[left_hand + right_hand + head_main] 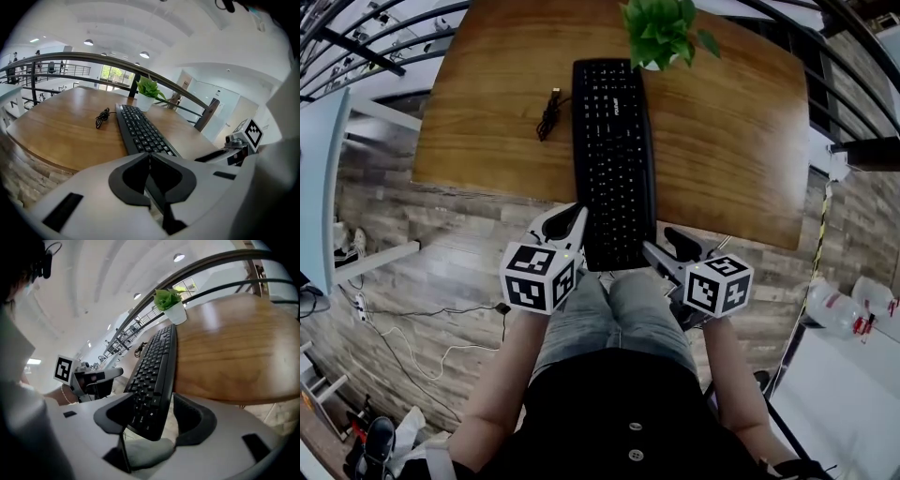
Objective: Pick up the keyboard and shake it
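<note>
Left tongs (pixel 577 214) closed, angled down, right tongs (pixel 661 242) spread astride keyboard (pixel 614 150)

wooden table (pixel 722 141) with black keyboard (pixel 614 159), coiled cable (pixel 549 112) and potted plant (pixel 661 33)

Table (pixel 487 112) ahead of person's knees (pixel 614 314). Keyboard (pixel 613 159) on table, lying long way from far side to near side. Near end sticks out past table's near edge, above knees. Plant (pixel 661 33) on table at keyboard's far end, just beside its right corner. Cable (pixel 549 114) on table, left of keyboard, apart from it. Left gripper (pixel 578 217) just beside keyboard's near left corner. Right gripper (pixel 664 244) at near right corner, keyboard's end between its jaws. Railing (pixel 375 47) behind table.
</note>
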Demonstrator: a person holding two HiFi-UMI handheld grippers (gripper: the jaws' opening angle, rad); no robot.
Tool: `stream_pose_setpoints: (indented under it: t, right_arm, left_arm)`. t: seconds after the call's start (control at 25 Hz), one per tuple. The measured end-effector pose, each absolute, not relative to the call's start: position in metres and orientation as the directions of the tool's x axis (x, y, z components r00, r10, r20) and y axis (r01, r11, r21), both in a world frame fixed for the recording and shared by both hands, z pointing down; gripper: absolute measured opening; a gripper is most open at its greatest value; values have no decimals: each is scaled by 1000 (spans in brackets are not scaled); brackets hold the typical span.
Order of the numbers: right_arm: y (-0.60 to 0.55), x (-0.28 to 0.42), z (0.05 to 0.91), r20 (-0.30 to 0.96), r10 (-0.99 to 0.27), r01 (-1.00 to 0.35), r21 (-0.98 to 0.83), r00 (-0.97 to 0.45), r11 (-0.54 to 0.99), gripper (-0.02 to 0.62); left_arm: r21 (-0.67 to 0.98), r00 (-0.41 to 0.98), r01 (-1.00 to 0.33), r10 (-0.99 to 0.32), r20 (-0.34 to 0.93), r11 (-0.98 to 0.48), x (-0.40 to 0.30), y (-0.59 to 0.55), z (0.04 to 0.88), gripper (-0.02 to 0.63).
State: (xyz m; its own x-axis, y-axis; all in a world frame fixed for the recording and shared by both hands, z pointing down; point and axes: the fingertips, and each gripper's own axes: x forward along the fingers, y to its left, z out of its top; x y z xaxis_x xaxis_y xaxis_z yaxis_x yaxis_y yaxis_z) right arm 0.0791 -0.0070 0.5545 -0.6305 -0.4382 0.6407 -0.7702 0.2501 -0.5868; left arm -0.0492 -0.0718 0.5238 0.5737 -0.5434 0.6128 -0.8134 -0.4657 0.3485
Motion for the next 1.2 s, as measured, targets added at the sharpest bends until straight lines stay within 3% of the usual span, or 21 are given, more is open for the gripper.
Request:
stream_pose_setpoints:
  t: [0.24,0.48,1.2]
  right_arm:
    - [-4,73,578,598,-406,-708,-675,-690,208,261]
    - [-1,60,584,481,-356,-561,-811,-801,166,265]
    - [-16,19,602,291,-307,-331,-940,-906,86,281]
  left_arm:
    - [375,575,-814,-526,627,-443,-50,-65,534,23]
    - [387,577,-814,-524,627,-433,-50,-68,535,23]
    - [412,587,-809,-534,608,-420,-51,-70,528,23]
